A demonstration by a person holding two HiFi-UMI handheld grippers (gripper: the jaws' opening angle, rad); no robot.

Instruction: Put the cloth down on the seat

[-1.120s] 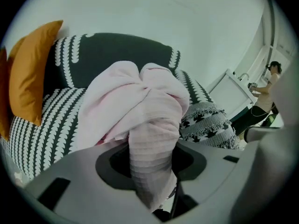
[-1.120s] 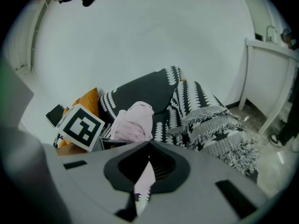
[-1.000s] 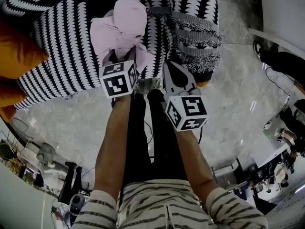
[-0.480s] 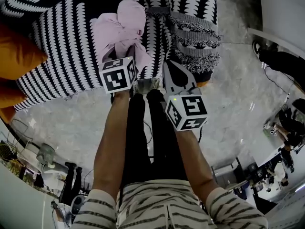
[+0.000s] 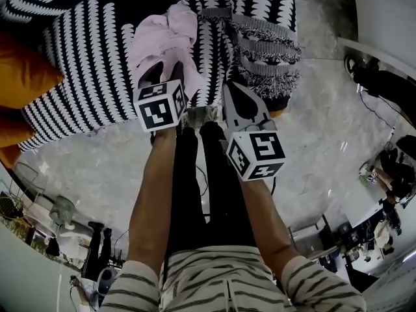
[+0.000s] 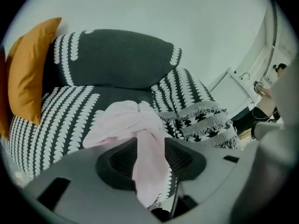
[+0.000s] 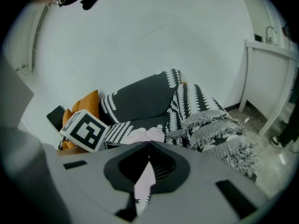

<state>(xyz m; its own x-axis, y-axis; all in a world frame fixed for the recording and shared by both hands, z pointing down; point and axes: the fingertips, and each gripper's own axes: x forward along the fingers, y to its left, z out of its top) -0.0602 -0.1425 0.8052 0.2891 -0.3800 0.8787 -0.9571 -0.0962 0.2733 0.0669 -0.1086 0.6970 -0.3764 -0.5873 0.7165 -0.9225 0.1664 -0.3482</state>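
A pale pink cloth (image 5: 164,36) lies bunched on the black-and-white patterned seat (image 5: 84,57) of an armchair. One tail hangs over the seat's front edge. My left gripper (image 5: 168,77) is just in front of the seat and shut on that tail; the cloth (image 6: 148,162) runs down between its jaws. My right gripper (image 5: 227,88) sits beside it to the right, jaws together. A thin strip of pink cloth (image 7: 145,181) shows in the slit between them. The rest of the cloth (image 7: 145,135) rests on the seat beyond the tips.
An orange cushion (image 5: 23,77) leans at the seat's left. A fringed black-and-white throw (image 5: 270,51) drapes over the right arm. The person's legs (image 5: 201,187) stand on a marble floor (image 5: 312,142). White furniture (image 5: 383,18) stands at the right.
The pink cloth has sunk lower and spread onto the seat. The left gripper has shifted slightly toward the seat front. The right gripper has barely moved.
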